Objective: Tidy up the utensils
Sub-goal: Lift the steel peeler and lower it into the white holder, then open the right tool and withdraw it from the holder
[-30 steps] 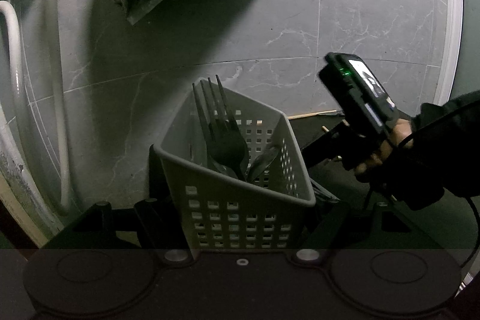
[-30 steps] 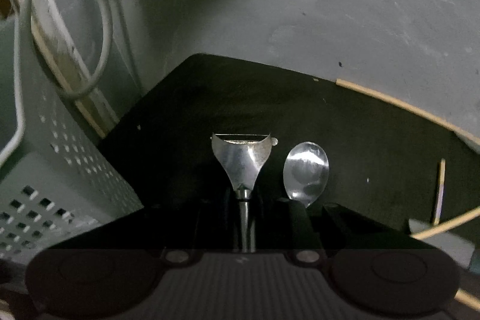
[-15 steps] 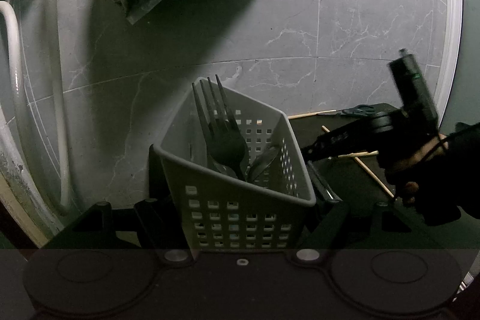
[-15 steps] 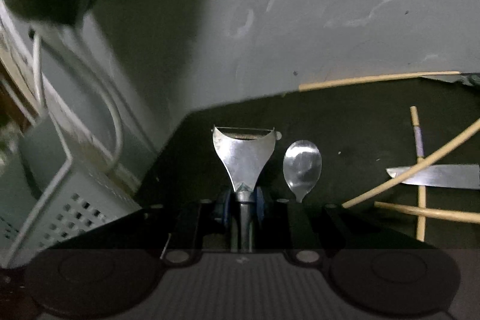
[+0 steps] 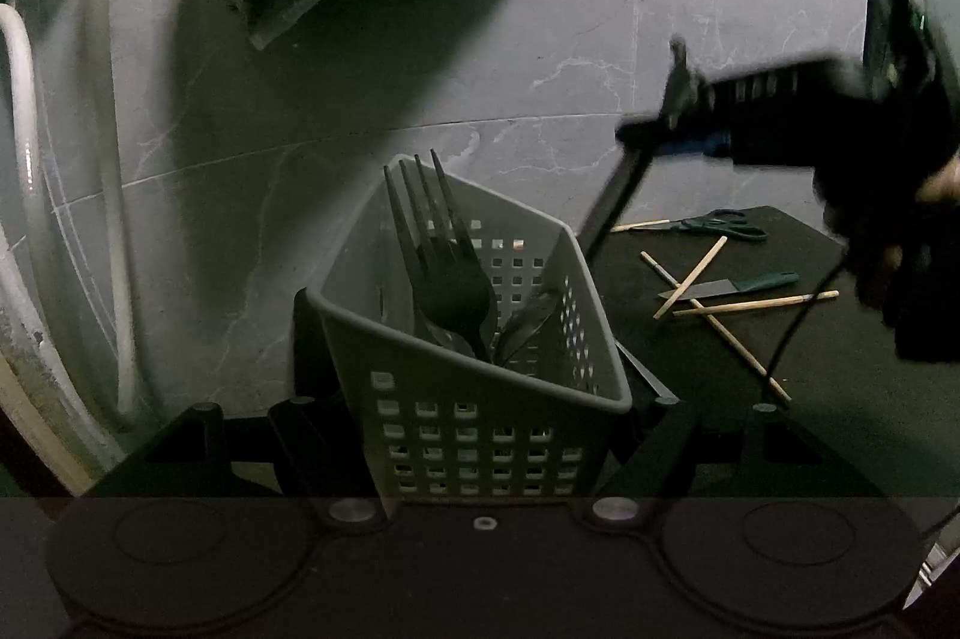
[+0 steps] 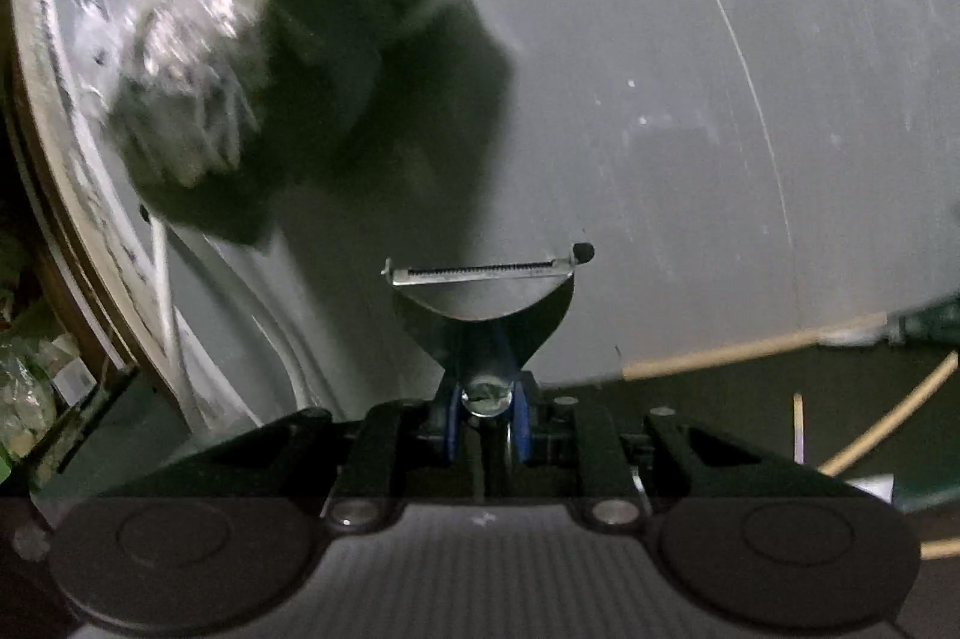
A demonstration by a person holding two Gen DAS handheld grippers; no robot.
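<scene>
Lower centre, left view: my left gripper (image 5: 480, 459) clamps the grey perforated caddy (image 5: 480, 417) by its near wall, steadying its open top, where a black fork (image 5: 447, 273) stands. Right view, centre: my right gripper (image 6: 486, 435) grasps a peeler (image 6: 480, 297) by its handle, blade forward. Chopsticks (image 5: 714, 303), knife (image 5: 720, 286) and scissors (image 5: 717, 222) lie on the dark mat (image 5: 810, 369) at right; room above the caddy rim looks free.

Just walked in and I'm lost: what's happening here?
A person is sorting utensils with a handheld gripper in each hand. The left gripper clamps a grey basket with a black fork in it. The right gripper holds a metal peeler in the air. Chopsticks, a knife and scissors lie on the dark mat.
</scene>
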